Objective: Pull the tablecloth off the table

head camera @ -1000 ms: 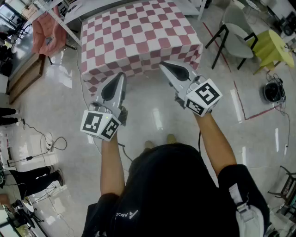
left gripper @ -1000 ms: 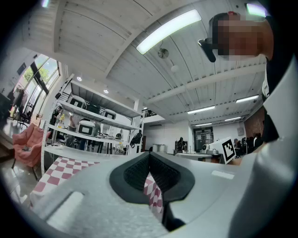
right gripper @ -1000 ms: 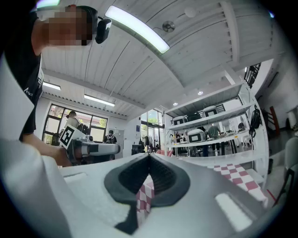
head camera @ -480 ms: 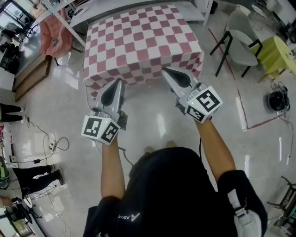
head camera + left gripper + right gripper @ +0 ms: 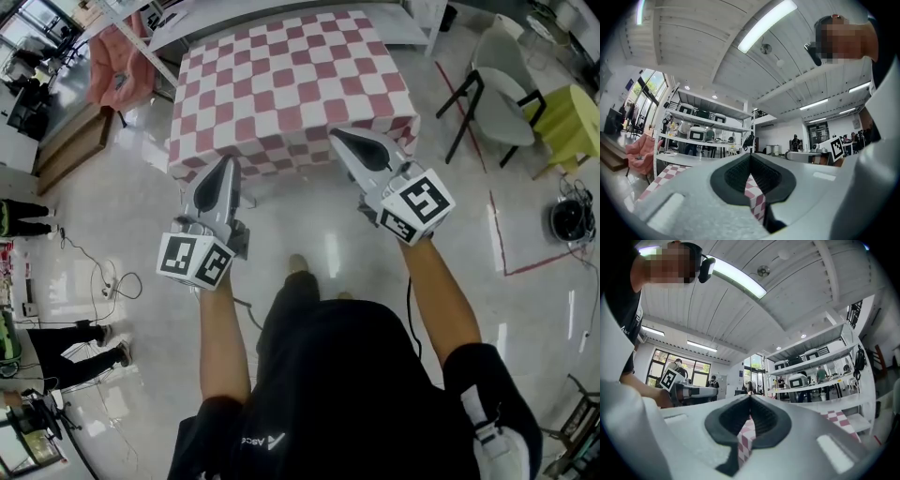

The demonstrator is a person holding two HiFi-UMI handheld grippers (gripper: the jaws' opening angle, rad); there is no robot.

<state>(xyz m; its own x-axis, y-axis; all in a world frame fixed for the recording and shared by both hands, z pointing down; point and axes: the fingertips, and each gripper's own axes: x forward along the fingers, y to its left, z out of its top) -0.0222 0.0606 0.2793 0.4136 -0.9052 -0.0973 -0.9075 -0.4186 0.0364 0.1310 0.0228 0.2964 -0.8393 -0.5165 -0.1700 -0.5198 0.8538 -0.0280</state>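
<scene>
Glossy pale floor (image 5: 112, 216) lies all round; checked tablecloth (image 5: 281, 84) sits spread at the far middle; left gripper (image 5: 228, 162) and right gripper (image 5: 336, 134) each clamp shut on its near edge.

1. We see a pink armchair (image 5: 114, 67) at the upper left, just beside a low wooden platform (image 5: 66, 150).
2. A grey chair with black legs (image 5: 502, 89) stands near a yellow-green piece of furniture (image 5: 574, 117).
3. Cables (image 5: 103, 281) trail over the glossy floor (image 5: 122, 206).
4. Red tape lines (image 5: 497, 234) run near a round black device (image 5: 569, 220).
5. White shelving (image 5: 705, 124) stands behind.
</scene>
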